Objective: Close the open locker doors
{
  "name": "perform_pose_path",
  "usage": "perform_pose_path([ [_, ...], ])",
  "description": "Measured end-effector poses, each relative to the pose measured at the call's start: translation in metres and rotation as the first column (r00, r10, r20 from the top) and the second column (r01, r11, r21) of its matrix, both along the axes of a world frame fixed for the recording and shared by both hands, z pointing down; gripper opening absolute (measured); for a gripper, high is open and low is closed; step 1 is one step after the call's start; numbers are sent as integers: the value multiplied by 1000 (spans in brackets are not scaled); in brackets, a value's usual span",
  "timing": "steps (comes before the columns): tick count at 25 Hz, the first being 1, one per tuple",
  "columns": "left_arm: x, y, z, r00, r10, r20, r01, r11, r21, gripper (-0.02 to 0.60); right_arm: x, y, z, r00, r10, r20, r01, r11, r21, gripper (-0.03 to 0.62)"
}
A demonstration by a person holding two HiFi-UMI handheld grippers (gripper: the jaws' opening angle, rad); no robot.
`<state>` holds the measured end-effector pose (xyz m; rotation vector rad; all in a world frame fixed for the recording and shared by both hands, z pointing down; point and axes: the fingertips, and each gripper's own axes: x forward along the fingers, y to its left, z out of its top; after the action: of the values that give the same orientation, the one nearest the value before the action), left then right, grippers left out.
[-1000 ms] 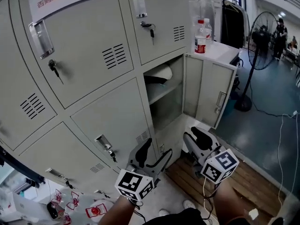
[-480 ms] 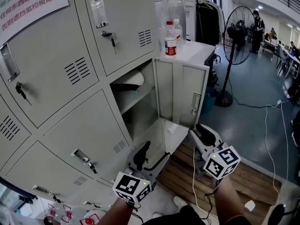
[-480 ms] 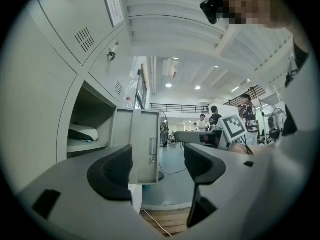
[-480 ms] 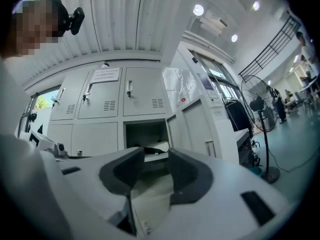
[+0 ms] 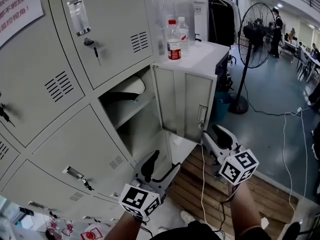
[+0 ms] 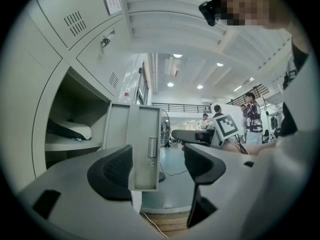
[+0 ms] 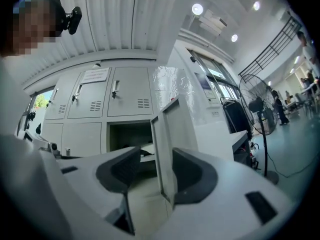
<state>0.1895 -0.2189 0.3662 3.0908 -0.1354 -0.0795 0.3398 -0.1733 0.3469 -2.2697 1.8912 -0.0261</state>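
Grey lockers (image 5: 70, 139) fill the wall. Down low, the right gripper (image 5: 215, 135) has just been opening its jaws. They stand wide, with the edge of the open locker door (image 5: 185, 104) between them, not pinched. The left gripper (image 5: 162, 163) is wide open too and holds nothing. Behind the door stand two bottles (image 5: 174, 36).

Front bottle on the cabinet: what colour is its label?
Red, on the clear plastic bottle; clearest in head view.
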Motion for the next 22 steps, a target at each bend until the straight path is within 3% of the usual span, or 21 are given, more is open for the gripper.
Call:
perform_pose_path([
  [4, 20, -2, 4, 1000, -15, 4, 15, 1000, -12, 327, 21, -7, 4, 999, -22, -23, 22, 1000, -19, 218],
  [22, 64, -13, 5, 991, -132, -3, 132, 991, 4, 327, 91, -48, 0, 993, -119, 6, 118, 993, 1, 215],
])
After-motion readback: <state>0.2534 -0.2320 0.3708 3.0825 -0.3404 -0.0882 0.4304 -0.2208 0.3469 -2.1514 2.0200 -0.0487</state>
